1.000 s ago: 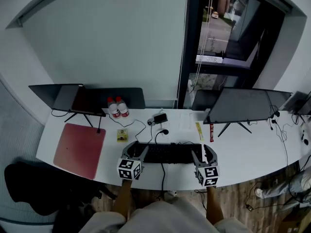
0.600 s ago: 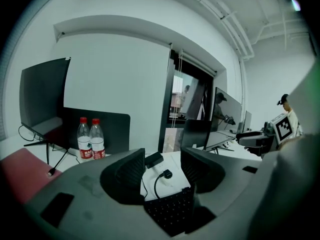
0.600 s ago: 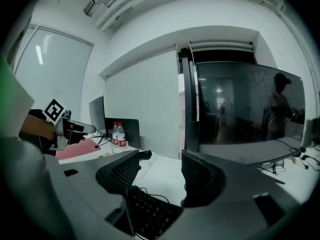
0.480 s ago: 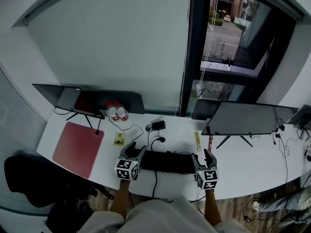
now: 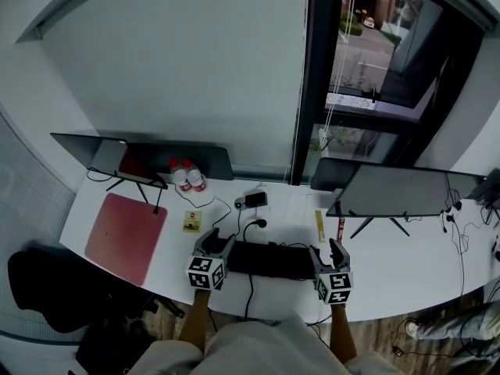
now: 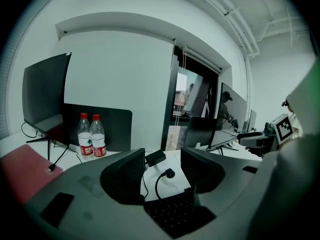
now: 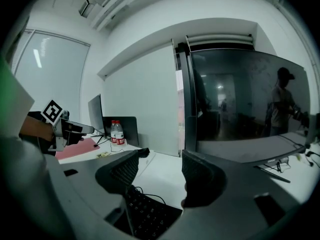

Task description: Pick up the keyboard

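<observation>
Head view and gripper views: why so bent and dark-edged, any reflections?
Head view: wide lens curves the desk and walls; the window is brightest. Left gripper view: black corners, bottles sharp. Right gripper view: the dark monitor mirrors a standing person.

Can't see either end of kbd (image 5: 269,260) from head view: covered by L gripper (image 5: 218,241) & R gripper (image 5: 325,250). Only a corner visible betw each pair of jaws; rest cut off by gripper bodies. Can't tell jaw-kbd contact. Can't read card (image 5: 191,222) ahead-left of L gripper, nor bottles' (image 5: 187,176) labels: too small.
</observation>
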A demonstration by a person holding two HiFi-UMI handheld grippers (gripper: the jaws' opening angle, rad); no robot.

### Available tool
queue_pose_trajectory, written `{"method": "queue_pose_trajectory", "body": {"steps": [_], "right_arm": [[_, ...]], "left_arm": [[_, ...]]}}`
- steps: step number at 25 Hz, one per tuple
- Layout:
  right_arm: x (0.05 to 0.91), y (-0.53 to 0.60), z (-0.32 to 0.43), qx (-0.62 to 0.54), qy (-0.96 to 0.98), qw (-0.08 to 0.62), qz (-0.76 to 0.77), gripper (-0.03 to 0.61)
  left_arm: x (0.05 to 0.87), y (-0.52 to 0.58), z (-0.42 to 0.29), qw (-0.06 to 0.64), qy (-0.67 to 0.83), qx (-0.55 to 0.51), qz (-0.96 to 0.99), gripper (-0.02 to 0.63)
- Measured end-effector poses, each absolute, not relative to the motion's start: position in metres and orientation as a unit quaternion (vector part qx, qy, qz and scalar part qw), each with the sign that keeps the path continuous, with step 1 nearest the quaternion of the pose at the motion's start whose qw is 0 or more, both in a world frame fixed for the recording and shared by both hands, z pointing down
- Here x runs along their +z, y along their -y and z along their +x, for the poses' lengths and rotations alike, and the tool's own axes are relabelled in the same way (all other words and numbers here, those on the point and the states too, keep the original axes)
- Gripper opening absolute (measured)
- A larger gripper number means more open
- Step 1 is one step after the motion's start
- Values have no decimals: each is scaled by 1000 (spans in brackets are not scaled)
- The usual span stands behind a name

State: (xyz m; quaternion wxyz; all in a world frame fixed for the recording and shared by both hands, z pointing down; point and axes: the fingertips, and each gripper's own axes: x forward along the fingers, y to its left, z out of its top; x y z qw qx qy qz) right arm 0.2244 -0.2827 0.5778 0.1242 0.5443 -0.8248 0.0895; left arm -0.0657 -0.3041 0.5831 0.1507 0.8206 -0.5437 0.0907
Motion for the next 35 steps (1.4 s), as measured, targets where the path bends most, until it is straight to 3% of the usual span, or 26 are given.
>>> {"method": "queue_pose_trajectory", "body": {"steps": [19, 35], "right_arm": [[603, 278, 205, 108, 789, 155, 584, 256], [620, 280, 204, 124, 773, 184, 594, 256]], "left_arm": [[627, 312, -117, 182, 515, 119, 829, 222], [707, 316, -119, 248, 488, 178, 818, 240]]}}
